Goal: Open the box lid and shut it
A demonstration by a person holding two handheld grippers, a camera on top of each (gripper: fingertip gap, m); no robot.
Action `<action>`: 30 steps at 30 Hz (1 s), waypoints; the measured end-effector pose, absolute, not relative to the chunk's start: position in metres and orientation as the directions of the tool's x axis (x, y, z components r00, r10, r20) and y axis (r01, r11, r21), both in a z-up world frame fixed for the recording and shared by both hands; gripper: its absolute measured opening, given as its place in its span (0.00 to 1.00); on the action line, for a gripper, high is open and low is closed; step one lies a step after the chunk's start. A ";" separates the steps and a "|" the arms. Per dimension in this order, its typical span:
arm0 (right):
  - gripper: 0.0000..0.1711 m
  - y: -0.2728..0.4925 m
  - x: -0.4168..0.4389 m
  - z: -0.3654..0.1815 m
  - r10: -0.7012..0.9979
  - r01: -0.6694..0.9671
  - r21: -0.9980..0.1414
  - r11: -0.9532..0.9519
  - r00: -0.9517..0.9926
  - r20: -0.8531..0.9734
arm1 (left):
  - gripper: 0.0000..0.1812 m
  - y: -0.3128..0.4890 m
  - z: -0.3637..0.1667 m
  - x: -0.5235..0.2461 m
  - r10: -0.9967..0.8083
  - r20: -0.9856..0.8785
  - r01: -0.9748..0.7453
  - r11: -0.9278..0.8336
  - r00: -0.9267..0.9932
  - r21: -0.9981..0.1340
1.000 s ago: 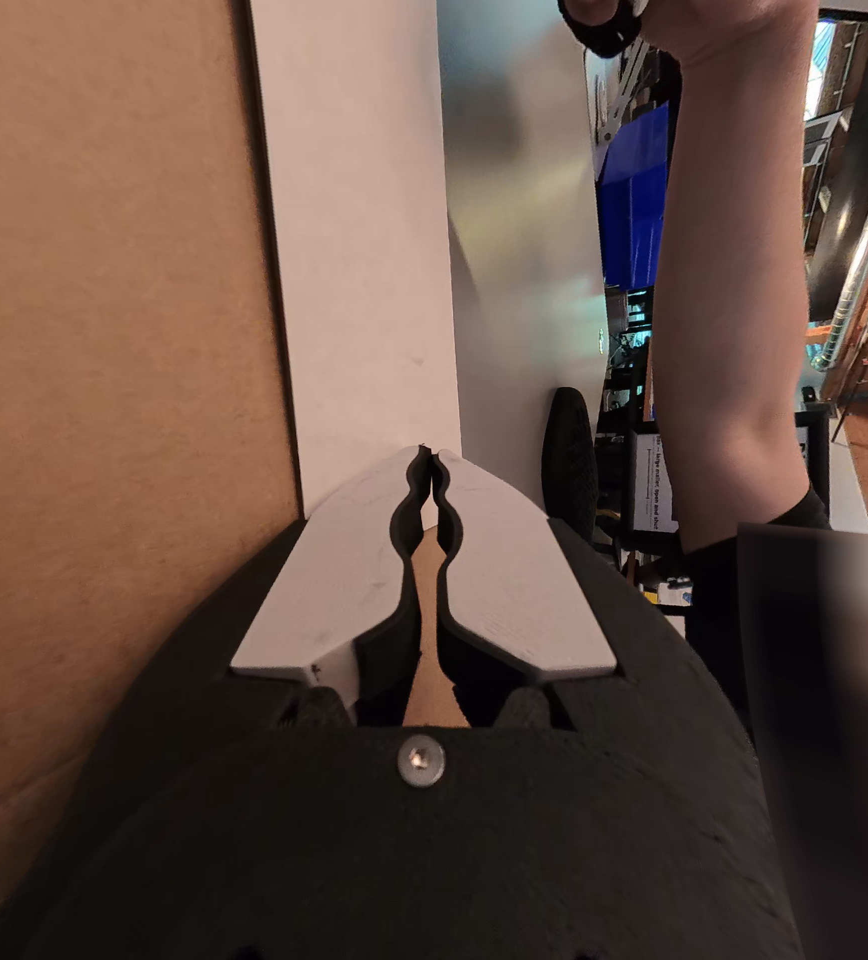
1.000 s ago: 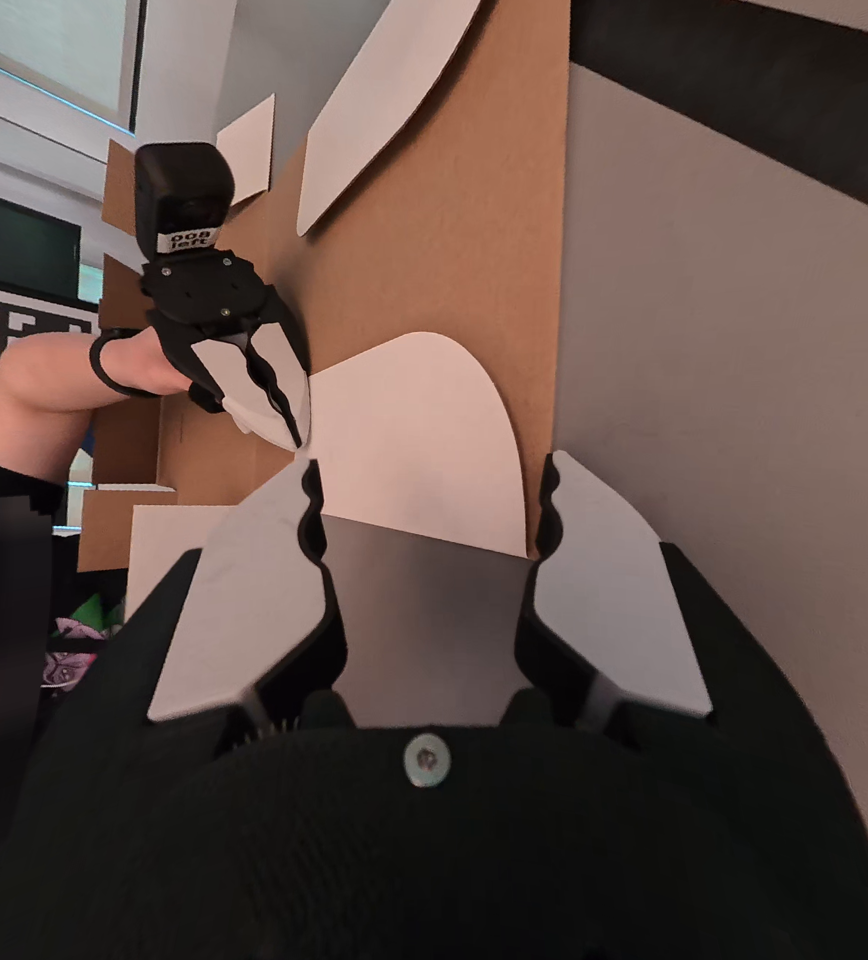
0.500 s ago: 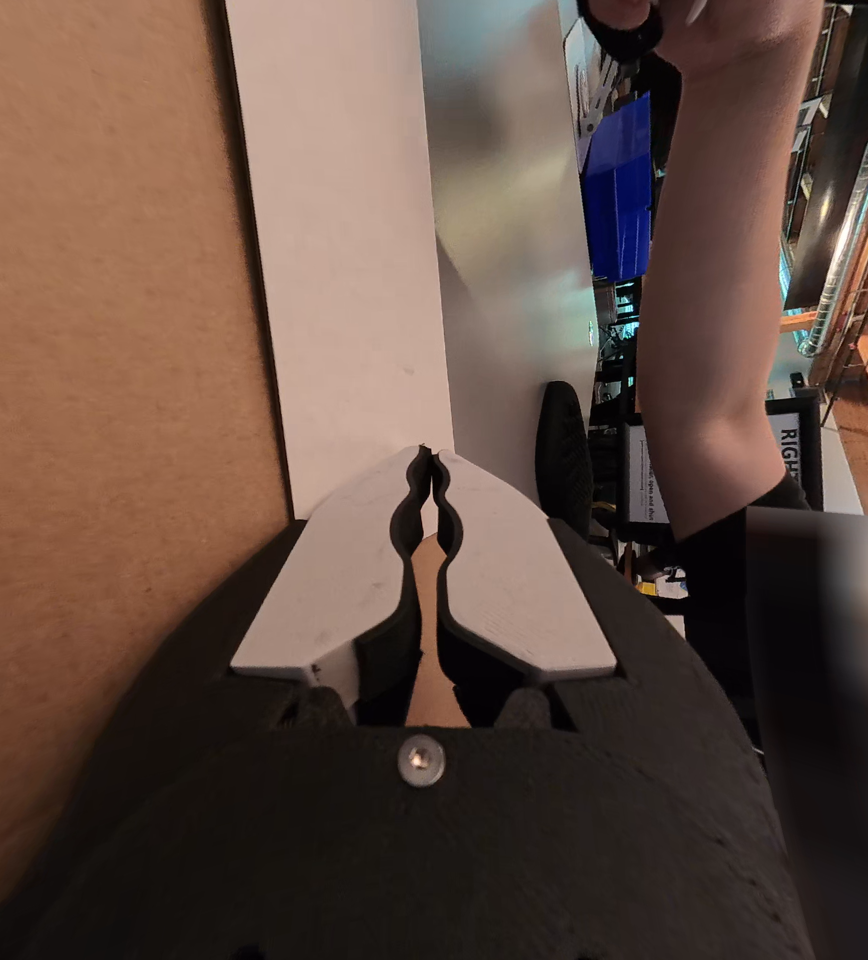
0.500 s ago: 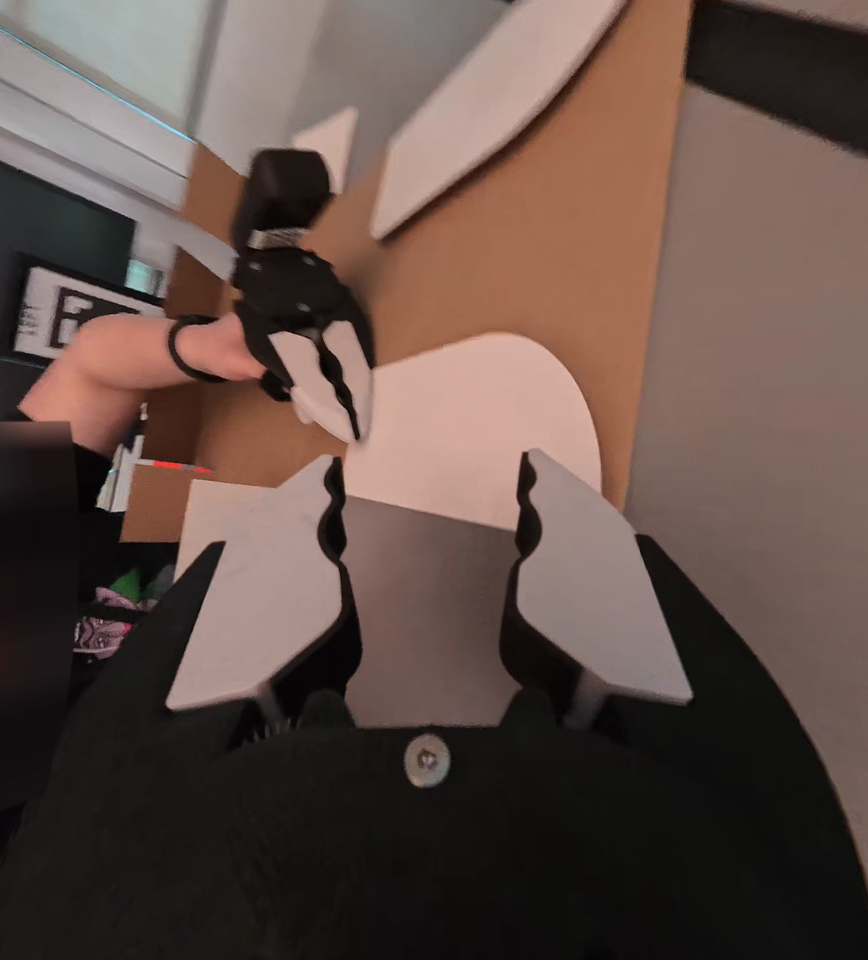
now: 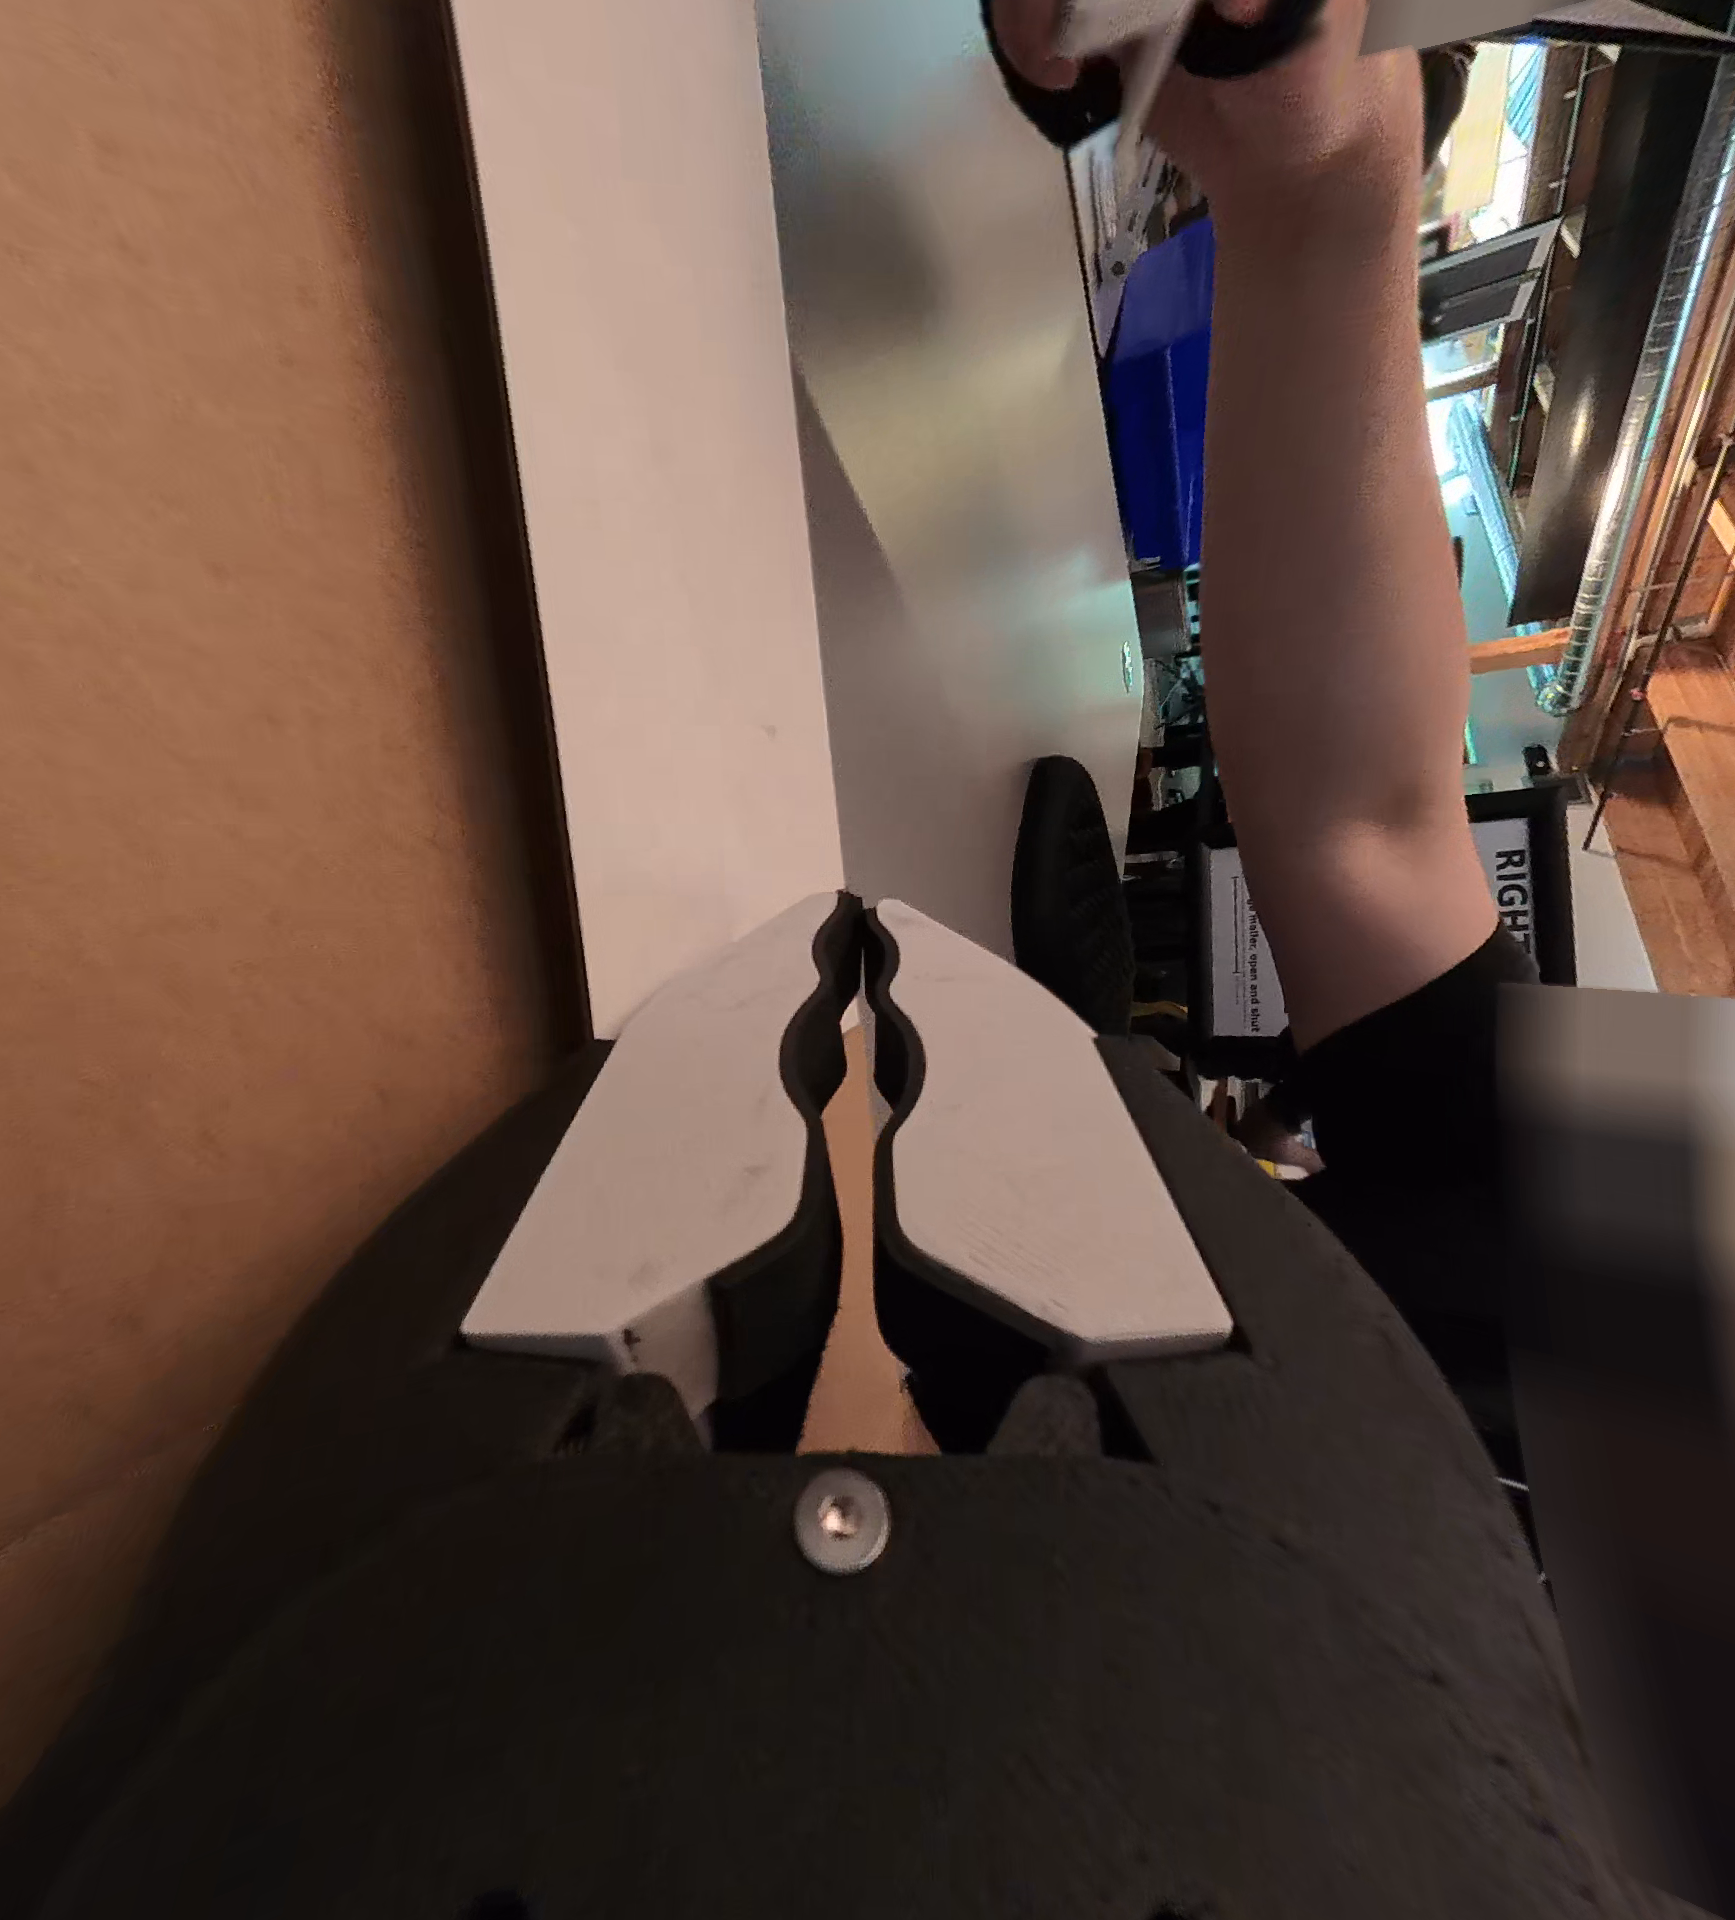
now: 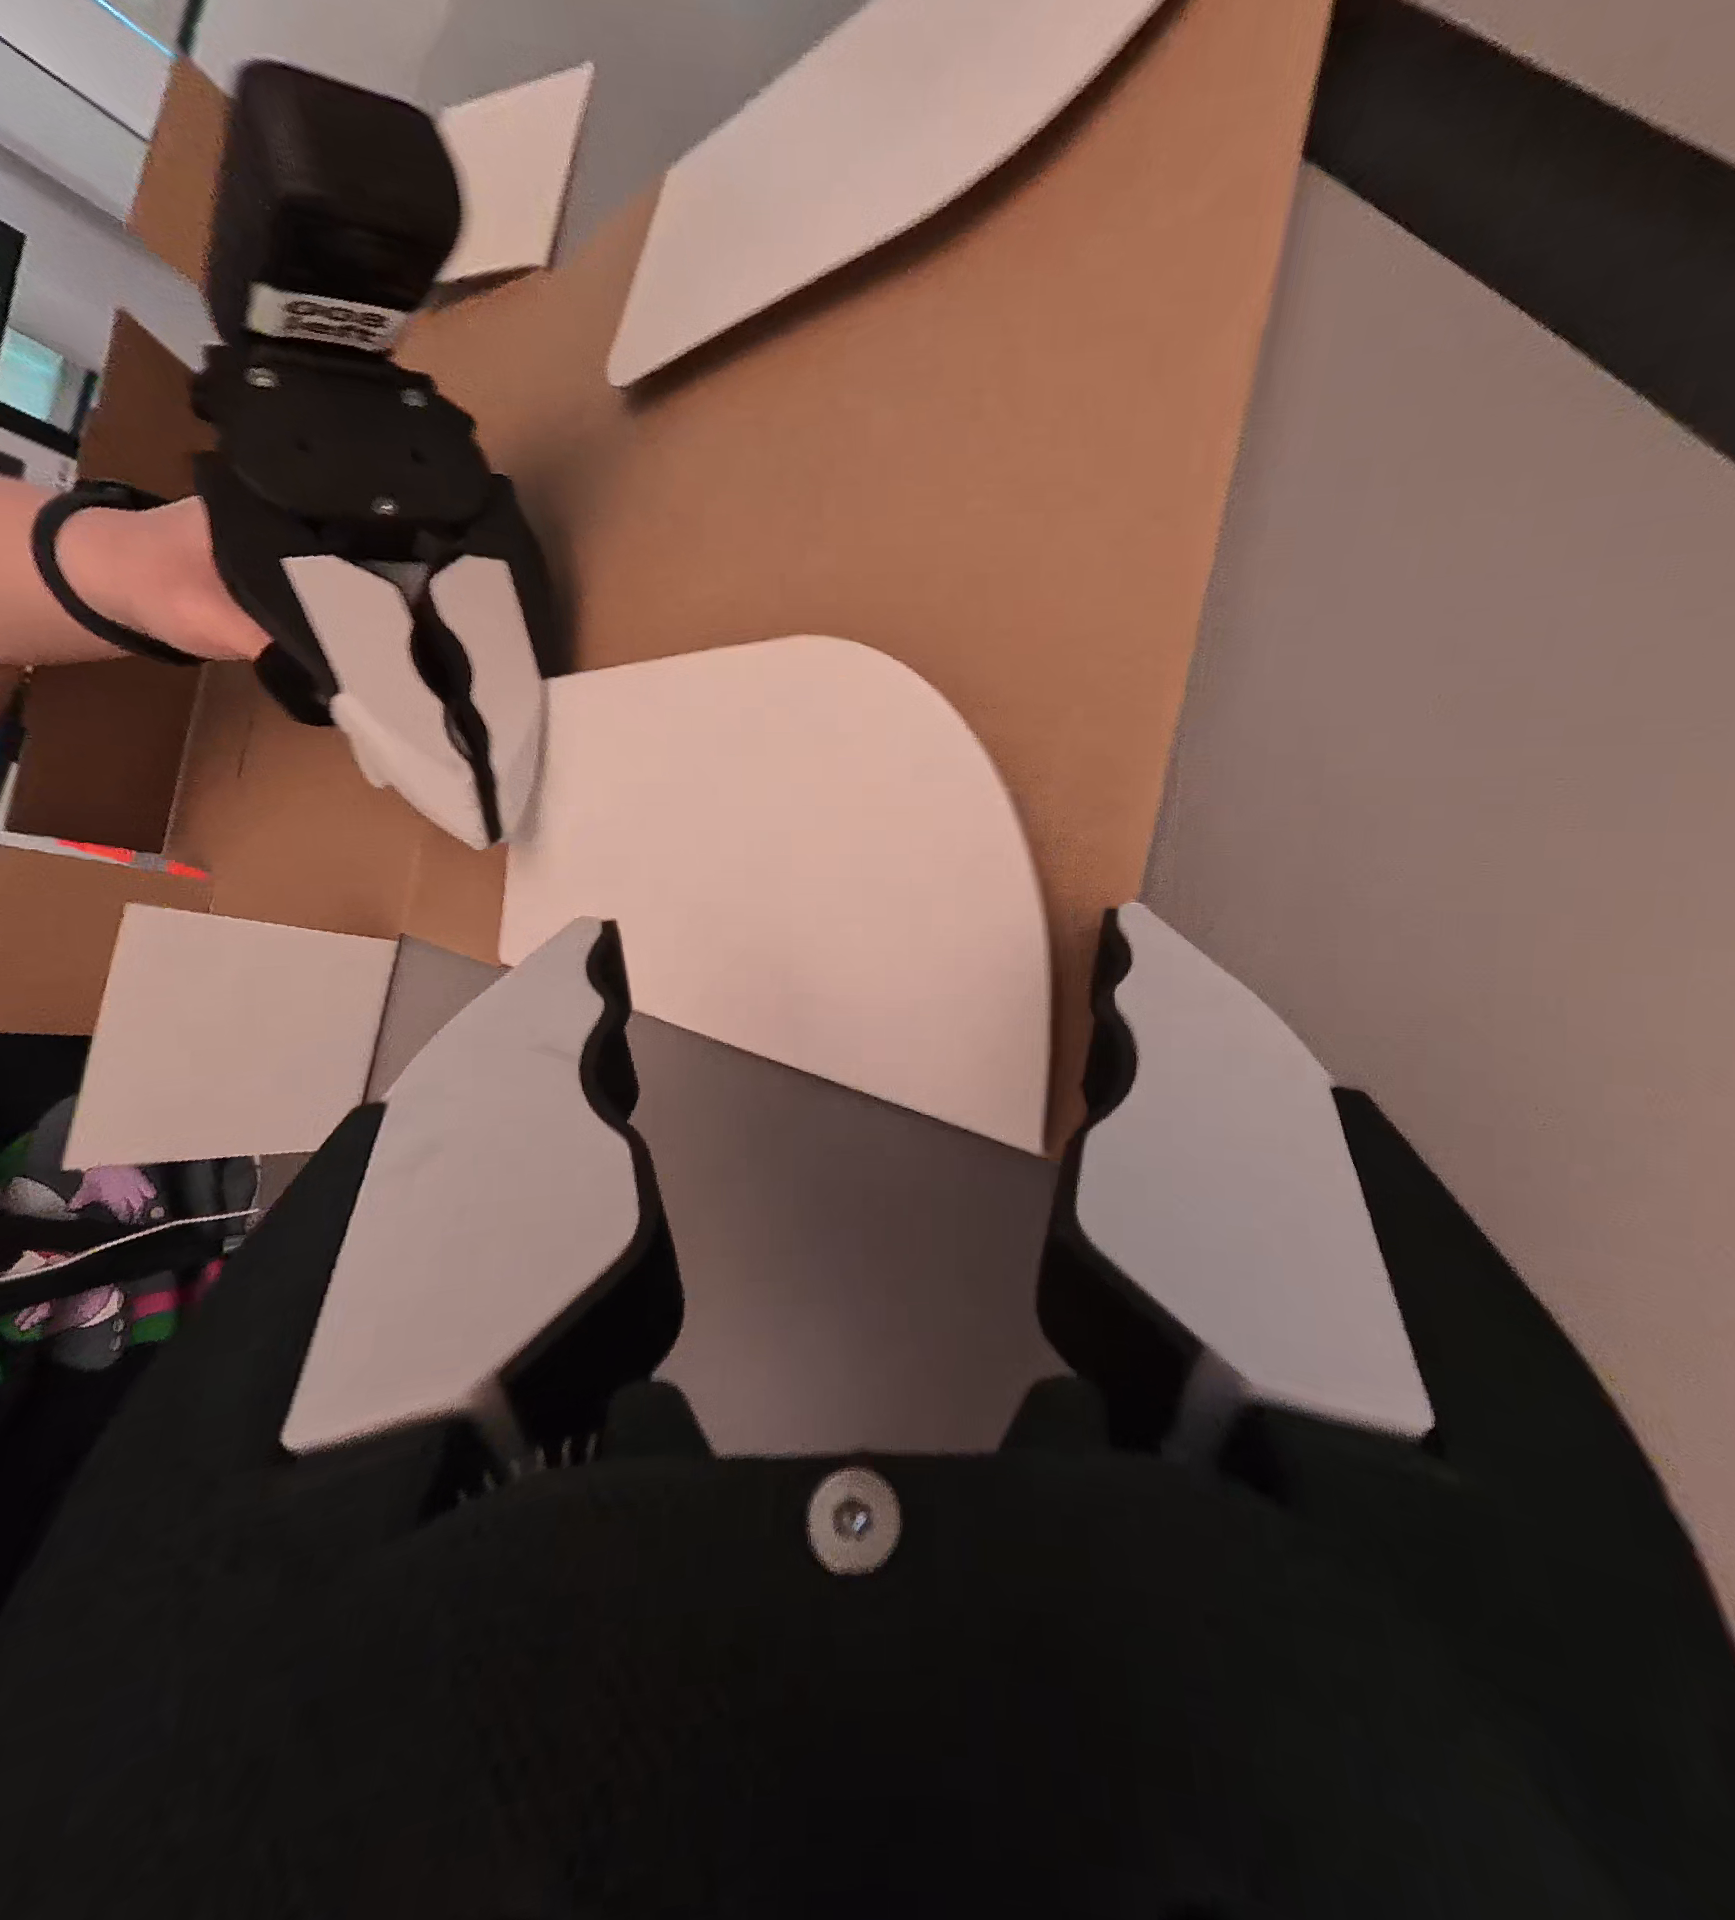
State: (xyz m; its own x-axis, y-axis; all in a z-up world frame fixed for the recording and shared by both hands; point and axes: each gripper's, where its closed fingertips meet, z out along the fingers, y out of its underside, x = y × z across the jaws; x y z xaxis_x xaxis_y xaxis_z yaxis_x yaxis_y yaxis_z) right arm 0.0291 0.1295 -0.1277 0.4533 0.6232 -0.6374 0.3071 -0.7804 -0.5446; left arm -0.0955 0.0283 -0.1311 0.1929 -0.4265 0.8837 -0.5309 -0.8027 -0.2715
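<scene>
Left gripper (image 5: 861,920): jaws pressed together on the edge of the rounded white flap (image 6: 790,862) of the box (image 6: 894,499). Right gripper (image 6: 858,956): jaws spread, empty, just below that flap, over the grey table (image 6: 821,1226).

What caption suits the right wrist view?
Open right tongs face a cardboard box while the left tongs pinch its white flap.

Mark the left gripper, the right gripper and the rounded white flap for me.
left gripper (image 6: 489,821), right wrist view, at its closed fingertips.
right gripper (image 6: 858,961), right wrist view, midway between its spread fingertips.
rounded white flap (image 6: 790,862), right wrist view, middle of its white face.
</scene>
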 end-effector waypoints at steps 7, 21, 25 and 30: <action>0.39 0.121 0.033 -0.125 0.562 0.260 -0.503 -0.824 0.263 -0.784 | 0.00 0.025 -0.135 -0.100 -0.426 0.881 -0.547 -0.797 0.208 -0.256; 0.33 0.121 0.013 -0.129 0.631 0.432 -0.506 -0.747 0.219 -0.744 | 0.00 0.020 -0.127 -0.102 -0.463 0.873 -0.537 -0.780 0.151 -0.321; 0.32 0.109 0.005 -0.134 0.569 0.487 -0.422 -0.764 0.200 -0.798 | 0.00 0.015 -0.122 -0.103 -0.483 0.864 -0.548 -0.765 0.139 -0.339; 0.14 0.091 0.011 -0.139 0.424 0.530 -0.275 -0.802 0.181 -0.888 | 0.00 0.007 -0.131 -0.103 -0.499 0.854 -0.580 -0.743 0.148 -0.333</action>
